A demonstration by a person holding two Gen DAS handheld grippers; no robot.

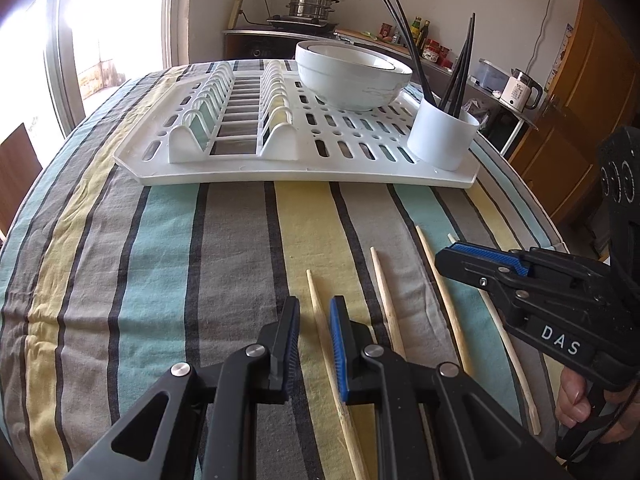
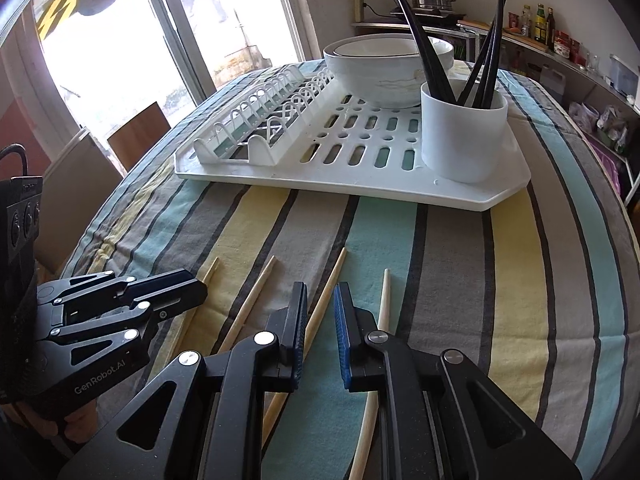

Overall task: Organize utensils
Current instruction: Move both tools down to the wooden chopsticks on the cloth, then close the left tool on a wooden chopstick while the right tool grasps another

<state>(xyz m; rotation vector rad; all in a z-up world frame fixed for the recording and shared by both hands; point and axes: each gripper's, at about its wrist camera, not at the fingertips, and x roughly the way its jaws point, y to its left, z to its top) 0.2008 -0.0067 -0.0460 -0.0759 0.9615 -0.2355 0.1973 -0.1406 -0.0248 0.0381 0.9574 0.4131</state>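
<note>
left gripper (image 1: pixel 315 316): lower centre of left wrist view, jaws apart w/ a gap, low over the cloth, straddling the leftmost wooden chopstick (image 1: pixel 320 320). holding nothing; looks lined up to close on it.
right gripper (image 2: pixel 321 308): lower centre of right wrist view, jaws apart, empty; a wooden chopstick (image 2: pixel 326 292) runs diagonally up between the fingers.
wooden chopsticks: four, loose on the striped tablecloth (image 1: pixel 160 260), lower half of both frames, roughly parallel, tips toward the rack. prob laid out for one-by-one pickup.
utensil cup (image 1: pixel 442 136): white, right corner of drying rack (image 1: pixel 280 172), mid-right of frame; already holds black chopsticks (image 1: pixel 460 68) upright, so likely the drop spot.
bowls (image 1: pixel 352 76): stacked on rack, upper centre, behind cup.
progress: wooden ones not yet sorted.
</note>
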